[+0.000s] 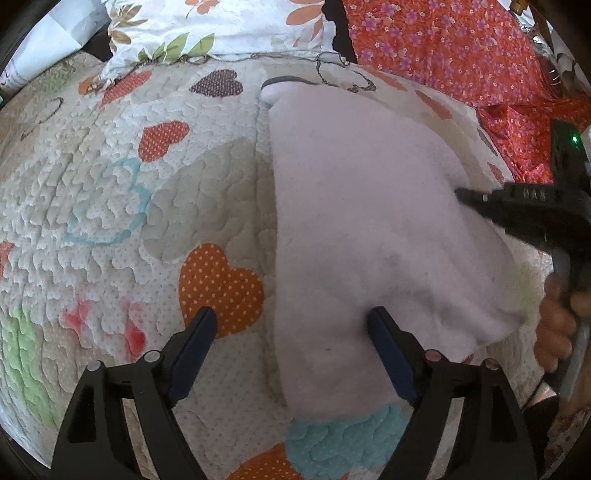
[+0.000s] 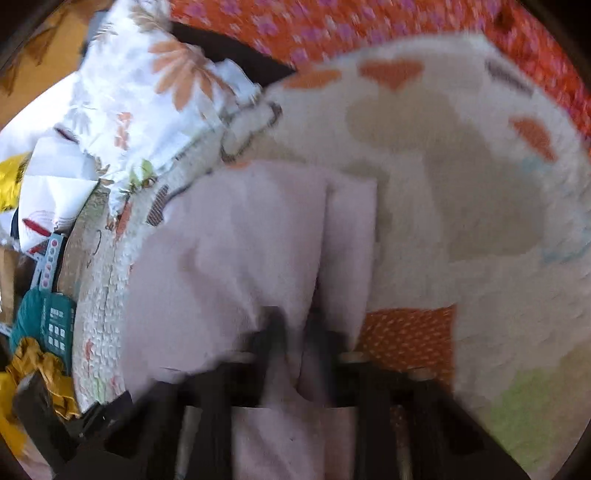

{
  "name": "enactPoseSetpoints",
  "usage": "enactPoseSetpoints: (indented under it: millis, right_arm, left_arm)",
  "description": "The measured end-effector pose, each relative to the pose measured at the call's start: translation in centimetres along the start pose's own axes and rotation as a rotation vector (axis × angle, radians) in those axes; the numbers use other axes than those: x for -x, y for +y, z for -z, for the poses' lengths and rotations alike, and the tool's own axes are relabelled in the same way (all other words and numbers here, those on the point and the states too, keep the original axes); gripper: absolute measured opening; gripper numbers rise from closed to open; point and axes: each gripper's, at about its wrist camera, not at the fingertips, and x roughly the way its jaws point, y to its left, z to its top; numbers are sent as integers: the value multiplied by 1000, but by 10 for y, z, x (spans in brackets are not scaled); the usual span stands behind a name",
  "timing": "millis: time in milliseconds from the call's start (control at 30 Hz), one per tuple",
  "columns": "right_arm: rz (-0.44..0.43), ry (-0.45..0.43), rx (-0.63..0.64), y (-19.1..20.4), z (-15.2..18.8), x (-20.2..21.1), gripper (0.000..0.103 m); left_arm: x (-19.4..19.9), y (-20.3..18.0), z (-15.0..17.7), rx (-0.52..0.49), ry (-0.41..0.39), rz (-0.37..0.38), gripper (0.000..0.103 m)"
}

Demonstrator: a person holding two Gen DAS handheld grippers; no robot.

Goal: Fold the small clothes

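A pale lilac-white small garment [image 1: 369,221] lies on the heart-patterned quilt [image 1: 110,206], part folded, with a dark trimmed end at the far side. My left gripper [image 1: 291,325] is open just above the quilt, straddling the garment's left edge near its close end; its right finger rests on the cloth. My right gripper [image 2: 295,325] is shut on the garment [image 2: 240,251], pinching a fold of it. That gripper also shows in the left wrist view [image 1: 517,210], at the garment's right edge. The right wrist view is blurred.
A floral white pillow [image 1: 221,29] and an orange-red flowered cloth [image 1: 461,55] lie at the far side of the quilt. Beyond the quilt's edge, in the right wrist view, are papers, a teal box [image 2: 48,325] and yellow fabric [image 2: 44,380].
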Motion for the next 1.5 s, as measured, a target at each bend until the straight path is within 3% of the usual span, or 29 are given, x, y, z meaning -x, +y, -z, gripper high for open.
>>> enactPoseSetpoints:
  millis: [100, 167, 200, 233, 300, 400, 467, 500, 567, 600, 633, 700, 767, 867, 933, 1000, 1067, 1100, 1133, 1200, 1400, 1500]
  right_arm:
    - [128, -58, 12, 0, -12, 4, 4]
    - [353, -150, 91, 8, -11, 12, 2]
    - [406, -179, 113, 9, -11, 15, 2]
    - [409, -190, 110, 8, -12, 18, 2]
    - [287, -186, 59, -1, -12, 29, 2]
    - [274, -232, 68, 4, -9, 45, 2]
    - [320, -308, 115, 17, -4, 59, 5]
    - [343, -352, 137, 22, -1, 69, 11]
    - [407, -459, 174, 37, 8, 89, 38]
    - [441, -519, 190, 43, 14, 100, 61]
    - [460, -568, 204, 46, 17, 109, 74]
    - [499, -670, 242, 54, 26, 123, 81]
    - [528, -658, 280, 57, 27, 122, 82]
    - [534, -603, 266, 51, 29, 120, 82]
    - [517, -617, 233, 48, 34, 128, 82]
    - [516, -673, 202, 48, 44, 145, 82]
    - [534, -786, 180, 52, 57, 168, 93]
    - [540, -827, 176, 54, 62, 176, 103]
    - [539, -879, 169, 56, 68, 185, 103]
    - [505, -897, 164, 55, 71, 190, 103]
    - [375, -521, 70, 24, 52, 149, 103]
    - [365, -477, 94, 27, 61, 135, 103]
  left_arm:
    - [-1, 2, 2, 0, 2, 1, 88]
    - [-1, 2, 2, 1, 2, -2, 89]
    - [-1, 2, 2, 3, 2, -2, 89]
    - [-1, 2, 2, 5, 2, -3, 89]
    - [0, 1, 3, 5, -3, -9, 89]
    - [8, -1, 3, 4, -51, -40, 89]
    - [21, -4, 3, -6, -121, -81, 89]
    - [30, -7, 3, -15, -169, -104, 89]
    - [50, -12, 5, -37, -279, -167, 89]
    - [61, -16, 6, -48, -345, -213, 89]
    - [73, -20, 9, -60, -417, -266, 89]
    - [95, -28, 16, -75, -553, -366, 94]
    - [118, -35, 26, -87, -687, -423, 103]
    - [144, -41, 36, -91, -817, -462, 103]
    - [159, -44, 41, -92, -862, -431, 103]
    - [168, -43, 46, -71, -854, -394, 103]
    - [172, -43, 52, -54, -832, -355, 103]
    - [171, -42, 55, -51, -815, -326, 103]
    - [169, -41, 57, -53, -799, -299, 103]
    - [161, -43, 58, -71, -752, -287, 103]
    - [133, -42, 52, -94, -621, -204, 103]
    - [114, -39, 49, -97, -547, -223, 103]
